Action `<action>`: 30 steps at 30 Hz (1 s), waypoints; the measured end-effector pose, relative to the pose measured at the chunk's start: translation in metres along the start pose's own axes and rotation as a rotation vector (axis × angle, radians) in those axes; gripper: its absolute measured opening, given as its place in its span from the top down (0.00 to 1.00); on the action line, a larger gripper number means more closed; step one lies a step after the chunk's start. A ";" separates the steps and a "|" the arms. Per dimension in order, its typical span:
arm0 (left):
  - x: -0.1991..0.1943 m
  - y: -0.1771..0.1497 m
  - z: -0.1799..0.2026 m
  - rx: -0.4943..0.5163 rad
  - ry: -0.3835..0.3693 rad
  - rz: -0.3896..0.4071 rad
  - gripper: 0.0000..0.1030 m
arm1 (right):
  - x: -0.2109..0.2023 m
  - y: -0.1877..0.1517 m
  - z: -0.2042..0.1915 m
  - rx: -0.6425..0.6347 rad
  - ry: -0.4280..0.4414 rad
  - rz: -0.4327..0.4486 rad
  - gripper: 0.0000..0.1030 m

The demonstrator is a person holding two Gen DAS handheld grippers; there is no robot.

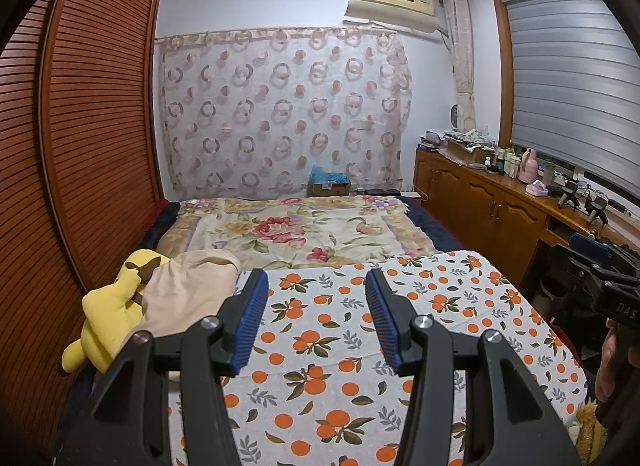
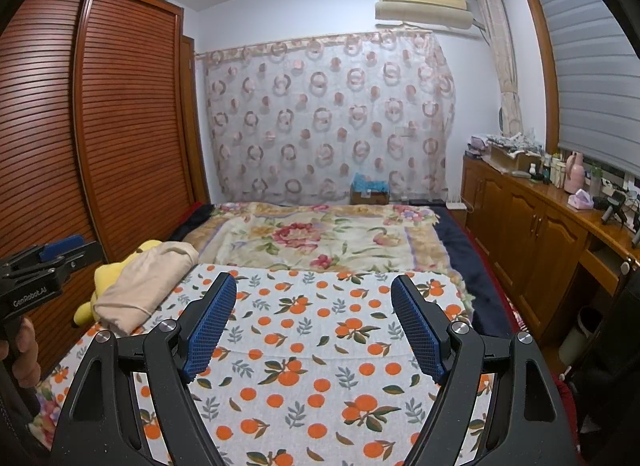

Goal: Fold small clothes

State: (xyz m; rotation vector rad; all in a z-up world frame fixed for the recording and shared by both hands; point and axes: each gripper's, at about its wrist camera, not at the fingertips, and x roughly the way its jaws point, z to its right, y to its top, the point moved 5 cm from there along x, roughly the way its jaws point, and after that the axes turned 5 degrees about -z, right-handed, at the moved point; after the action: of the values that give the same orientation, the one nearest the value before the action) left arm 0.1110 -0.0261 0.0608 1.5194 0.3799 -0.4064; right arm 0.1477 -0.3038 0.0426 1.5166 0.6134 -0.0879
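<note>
We are holding the left tool (image 1: 316,286) and right tool (image 2: 314,290) apart, gripping nothing, above the orange-print cloth (image 2: 320,346); the beige garment (image 2: 144,286) is lying bundled at the bed's left edge, so any grasp should favour a hem.

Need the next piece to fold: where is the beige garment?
The beige garment lies bunched at the left edge of the orange-print cloth, partly on a yellow plush beside the wardrobe; in the right wrist view it lies left of centre.
</note>
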 end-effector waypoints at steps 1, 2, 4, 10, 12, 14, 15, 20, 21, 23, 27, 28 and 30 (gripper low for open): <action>0.000 0.000 0.000 0.000 0.000 0.000 0.51 | 0.000 0.000 0.000 -0.001 0.000 0.001 0.21; 0.000 0.000 0.000 0.000 0.001 -0.001 0.51 | 0.000 0.000 0.000 -0.002 0.000 0.001 0.21; 0.000 -0.001 0.000 0.001 0.003 -0.002 0.51 | 0.000 -0.001 -0.001 -0.004 -0.003 0.003 0.21; 0.000 -0.001 -0.001 0.001 0.003 -0.004 0.51 | 0.001 -0.001 -0.002 -0.003 0.002 0.001 0.21; 0.000 -0.001 -0.001 0.001 0.004 -0.004 0.51 | 0.001 -0.002 -0.002 -0.002 0.003 0.001 0.21; 0.000 -0.001 -0.001 0.001 0.003 -0.003 0.51 | 0.001 -0.001 -0.002 -0.003 0.003 0.001 0.21; 0.000 -0.001 -0.001 0.001 0.004 -0.003 0.51 | 0.001 -0.001 -0.002 -0.002 0.003 0.002 0.21; 0.000 -0.001 0.000 -0.001 0.004 -0.003 0.51 | 0.001 -0.002 -0.002 -0.005 0.001 0.001 0.21; 0.000 -0.001 0.000 -0.001 0.003 -0.003 0.51 | 0.001 -0.002 -0.002 -0.005 0.000 0.001 0.21; 0.000 -0.001 0.000 0.002 0.003 -0.003 0.50 | 0.001 -0.001 -0.001 -0.003 -0.002 0.001 0.21; 0.000 -0.001 0.000 0.001 0.003 -0.003 0.50 | 0.001 0.000 0.000 -0.002 -0.003 0.000 0.21; 0.000 -0.001 0.000 0.001 0.004 -0.003 0.50 | 0.001 0.000 0.000 -0.002 -0.003 0.001 0.21; 0.001 -0.001 -0.001 0.002 0.006 -0.001 0.50 | 0.001 0.000 0.000 -0.003 -0.003 0.002 0.21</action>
State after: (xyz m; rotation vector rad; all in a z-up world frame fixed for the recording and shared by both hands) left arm 0.1108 -0.0253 0.0594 1.5223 0.3853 -0.4035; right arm 0.1489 -0.3037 0.0422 1.5140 0.6096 -0.0883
